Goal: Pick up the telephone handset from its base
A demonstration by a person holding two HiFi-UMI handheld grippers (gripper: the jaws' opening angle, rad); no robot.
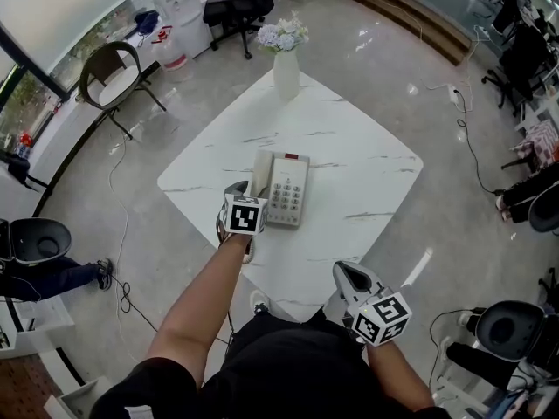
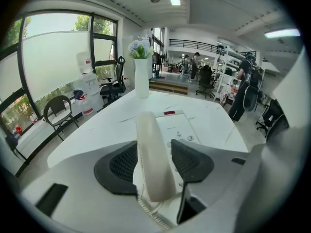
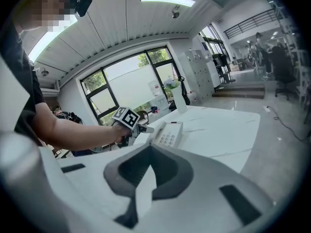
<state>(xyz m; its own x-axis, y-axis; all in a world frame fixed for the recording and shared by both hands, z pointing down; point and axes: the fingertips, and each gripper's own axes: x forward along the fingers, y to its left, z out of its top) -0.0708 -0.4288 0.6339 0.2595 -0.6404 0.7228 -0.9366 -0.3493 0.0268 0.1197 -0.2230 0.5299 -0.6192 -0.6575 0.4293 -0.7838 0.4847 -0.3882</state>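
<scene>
At the white, grey-veined marble-look surface (image 1: 367, 168), my left gripper (image 1: 245, 190) is tilted down over the near end of the cream-coloured plastic telephone handset (image 1: 261, 175). Its jaws stand wide, with one dark ribbed pad on either side of the handset's lower end. The left gripper view shows the handset running away from me between those pads. A strip of the keypad shows in the gap on the right-hand side, and I see no pad pressing on the left, so I judge that nothing is gripped yet. The handset lies in its cradle along the left edge of the cream, rectangular push-button telephone base (image 1: 289, 192), its coiled cord (image 2: 146, 208) showing beneath the near end. My right gripper (image 1: 344, 276) hangs well apart from the phone, off the near corner of the surface, its jaws together and holding nothing. A white ceramic vase of pale flowers (image 1: 286, 72) stands at the far corner, clear of the work. By my reading the approach is done and the jaws are lined up. What is left is the whole of the pickup itself: closing the left jaws on the handset and lifting it free of the base, with the cord trailing after it.
</scene>
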